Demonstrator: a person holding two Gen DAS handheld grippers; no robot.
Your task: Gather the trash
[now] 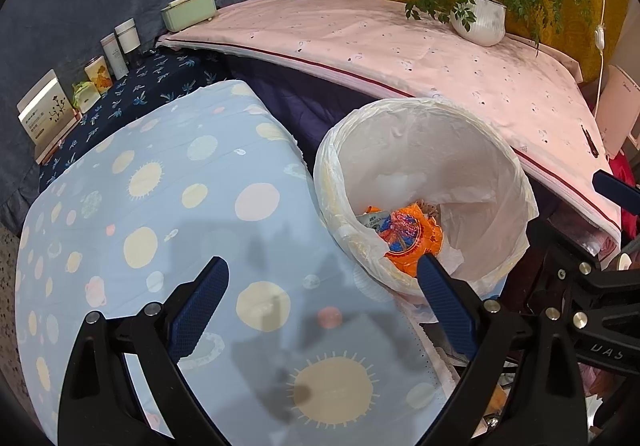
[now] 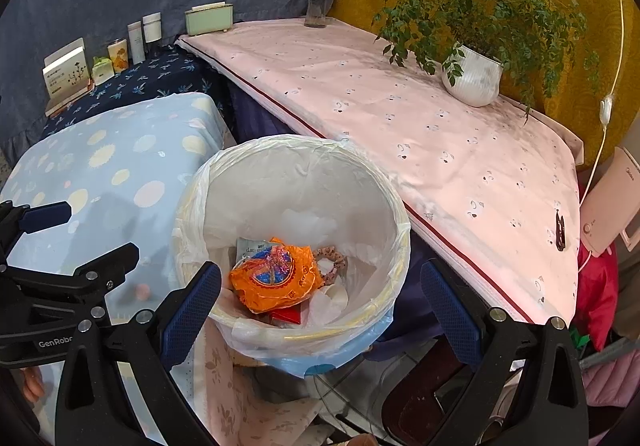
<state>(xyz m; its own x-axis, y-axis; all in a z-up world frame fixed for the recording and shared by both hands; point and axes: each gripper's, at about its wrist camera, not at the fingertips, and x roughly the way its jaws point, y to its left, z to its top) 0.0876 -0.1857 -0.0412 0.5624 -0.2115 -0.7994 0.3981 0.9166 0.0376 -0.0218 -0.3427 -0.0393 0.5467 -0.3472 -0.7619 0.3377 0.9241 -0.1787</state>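
A round bin lined with a white plastic bag (image 1: 400,118) (image 2: 208,186) stands between the blue table and the pink table. Inside lie a crumpled orange wrapper (image 1: 412,234) (image 2: 276,278), a small white packet, a red scrap and a patterned ring-shaped item (image 2: 334,260). My left gripper (image 1: 324,270) is open over the blue spotted cloth (image 1: 160,206), its right fingertip at the bin's near rim. My right gripper (image 2: 320,276) is open above the bin's near edge, empty. The left gripper's body (image 2: 48,286) shows at the left of the right wrist view.
A pink-clothed table (image 2: 400,106) holds a white pot plant (image 2: 474,80), a glass vase of flowers (image 2: 318,6) and a dark clip (image 2: 560,232). A green box (image 2: 209,20), tubes and cartons (image 2: 66,72) line the dark blue shelf. A pink appliance (image 2: 612,202) stands at right.
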